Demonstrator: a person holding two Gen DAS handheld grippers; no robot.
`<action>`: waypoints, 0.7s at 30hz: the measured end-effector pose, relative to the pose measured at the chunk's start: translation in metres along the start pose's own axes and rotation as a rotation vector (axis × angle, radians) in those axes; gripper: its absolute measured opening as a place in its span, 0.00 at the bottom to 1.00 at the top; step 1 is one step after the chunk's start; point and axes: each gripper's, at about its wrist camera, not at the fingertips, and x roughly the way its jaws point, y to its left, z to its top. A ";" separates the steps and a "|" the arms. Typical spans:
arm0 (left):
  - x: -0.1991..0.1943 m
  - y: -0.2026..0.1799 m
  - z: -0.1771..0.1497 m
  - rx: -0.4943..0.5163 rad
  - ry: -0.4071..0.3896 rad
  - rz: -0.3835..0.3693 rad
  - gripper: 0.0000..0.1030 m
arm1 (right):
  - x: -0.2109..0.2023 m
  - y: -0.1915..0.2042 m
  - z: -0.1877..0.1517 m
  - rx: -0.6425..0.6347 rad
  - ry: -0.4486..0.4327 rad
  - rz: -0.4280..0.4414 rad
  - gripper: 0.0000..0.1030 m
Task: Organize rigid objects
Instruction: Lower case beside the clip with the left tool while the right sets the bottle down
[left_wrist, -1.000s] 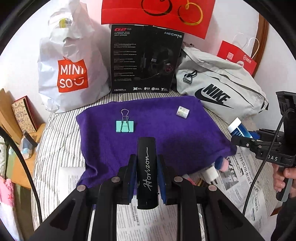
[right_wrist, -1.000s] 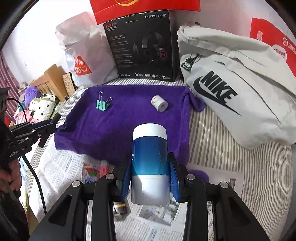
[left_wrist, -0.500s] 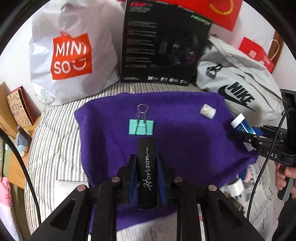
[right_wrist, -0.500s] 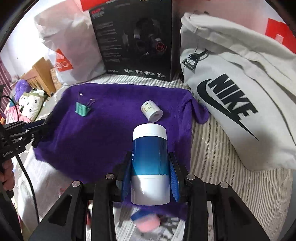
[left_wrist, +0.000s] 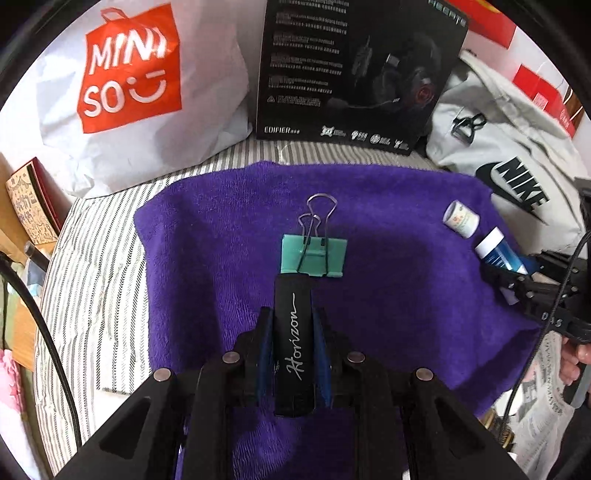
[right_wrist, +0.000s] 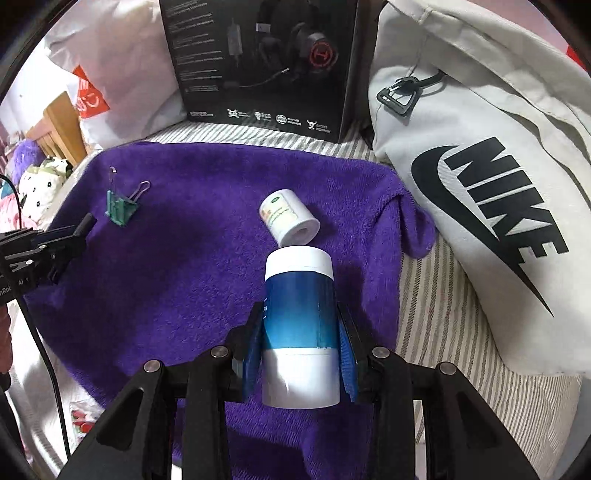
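Note:
A purple towel (left_wrist: 229, 266) (right_wrist: 177, 266) lies spread on a striped bed. My left gripper (left_wrist: 292, 332) is shut on a black bar marked "Horizon" (left_wrist: 293, 347), held over the towel just behind a teal binder clip (left_wrist: 314, 256). My right gripper (right_wrist: 300, 332) is shut on a blue and white bottle (right_wrist: 301, 321), held over the towel's right part just behind a small white roll (right_wrist: 290, 218). The clip (right_wrist: 120, 208) and the left gripper (right_wrist: 55, 247) show in the right wrist view. The roll (left_wrist: 461, 218), the bottle (left_wrist: 496, 251) and the right gripper (left_wrist: 517, 280) show in the left wrist view.
A white Miniso bag (left_wrist: 125, 85), a black headset box (left_wrist: 354, 70) and a grey Nike bag (left_wrist: 517, 166) (right_wrist: 480, 177) stand along the towel's far edge. Newspaper (left_wrist: 543, 417) lies at the near right. A wooden edge with a small book (left_wrist: 29, 206) is at the left.
Both grippers have moved forward over the towel with their objects still held. The left now nears the binder clip, and the right has closed on the white roll.

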 end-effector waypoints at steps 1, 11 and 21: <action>0.002 0.000 0.000 0.002 0.003 0.006 0.20 | 0.003 0.000 0.001 -0.003 0.006 -0.005 0.35; 0.004 -0.001 -0.001 0.017 -0.006 0.020 0.20 | 0.013 0.001 0.009 -0.009 0.011 0.002 0.35; 0.003 -0.006 -0.007 0.033 0.003 0.033 0.27 | 0.013 0.001 0.007 -0.026 0.005 0.022 0.36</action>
